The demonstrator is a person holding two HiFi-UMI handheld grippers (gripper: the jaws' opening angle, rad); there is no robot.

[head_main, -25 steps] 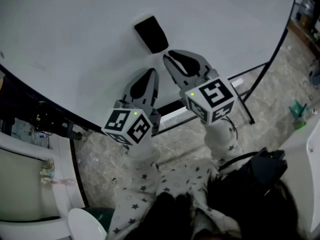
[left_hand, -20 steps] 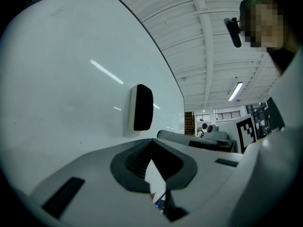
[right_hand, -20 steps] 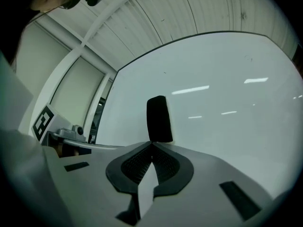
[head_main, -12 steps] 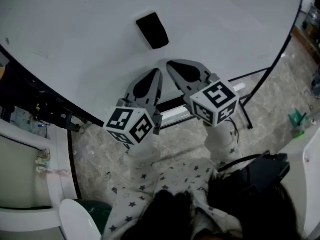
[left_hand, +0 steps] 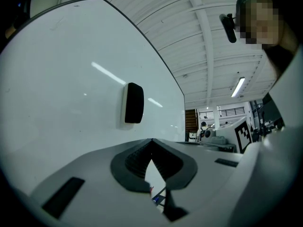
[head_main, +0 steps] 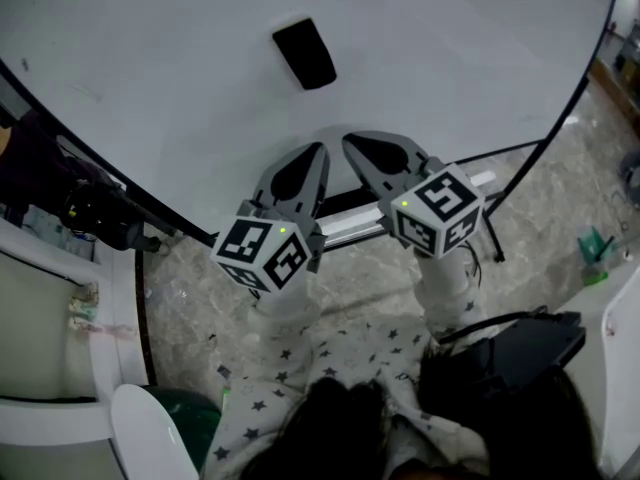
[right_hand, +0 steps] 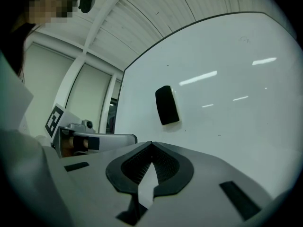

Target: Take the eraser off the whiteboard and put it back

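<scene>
Head view: eraser (head_main: 305,53) sits on the whiteboard (head_main: 150,78), above both grippers in the picture and apart from them. Left gripper (head_main: 318,149) and right gripper (head_main: 349,139) are side by side near the board's lower edge.
Left gripper view: jaws pressed together, nothing between them; eraser ahead on the board.
Right gripper view: jaws closed tip to tip, empty. Eraser ahead, untouched.

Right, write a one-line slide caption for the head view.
Left gripper and right gripper, both shut and empty, below the eraser on the whiteboard.
</scene>
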